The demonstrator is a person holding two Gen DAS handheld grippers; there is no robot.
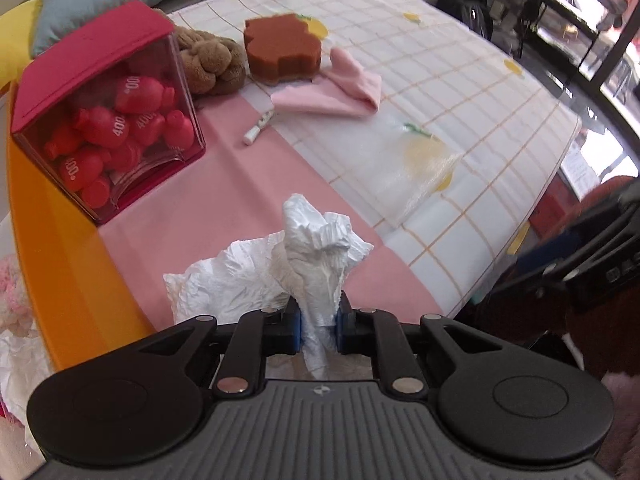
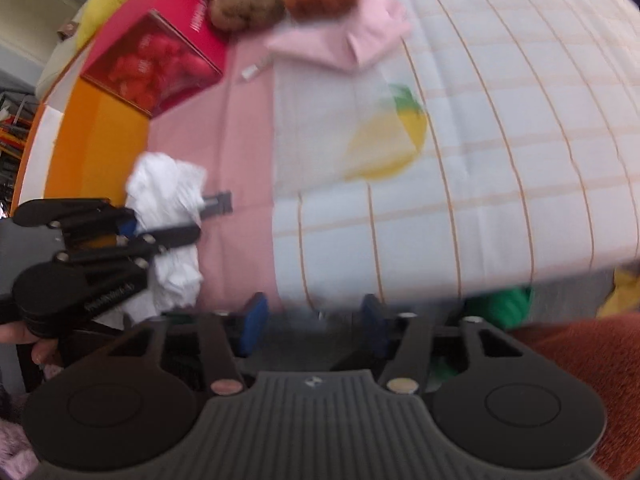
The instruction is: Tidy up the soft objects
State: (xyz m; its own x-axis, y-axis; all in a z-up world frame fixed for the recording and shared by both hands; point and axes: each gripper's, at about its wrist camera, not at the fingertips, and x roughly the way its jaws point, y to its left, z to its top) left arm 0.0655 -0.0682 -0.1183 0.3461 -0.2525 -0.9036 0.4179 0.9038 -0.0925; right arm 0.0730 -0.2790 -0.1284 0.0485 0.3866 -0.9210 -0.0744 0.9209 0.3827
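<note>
My left gripper (image 1: pixel 319 326) is shut on a crumpled white tissue (image 1: pixel 316 256) and holds it over the pink part of the cloth. The right wrist view shows the same tissue (image 2: pixel 168 188) clamped in the left gripper (image 2: pixel 160 220) at the left. My right gripper (image 2: pixel 314 320) is open and empty, near the table's front edge. A brown sponge (image 1: pixel 282 50), a brown knotted plush (image 1: pixel 208 62) and a folded pink cloth (image 1: pixel 332 92) lie at the far side of the table.
A red-lidded clear box (image 1: pixel 108 120) of red capsules stands at the left on the orange edge (image 1: pixel 60 240). A small white tube (image 1: pixel 258 126) lies beside it. A checked lemon-print cloth (image 1: pixel 440 100) covers the table. Blue and yellow cushions (image 1: pixel 100 0) lie behind.
</note>
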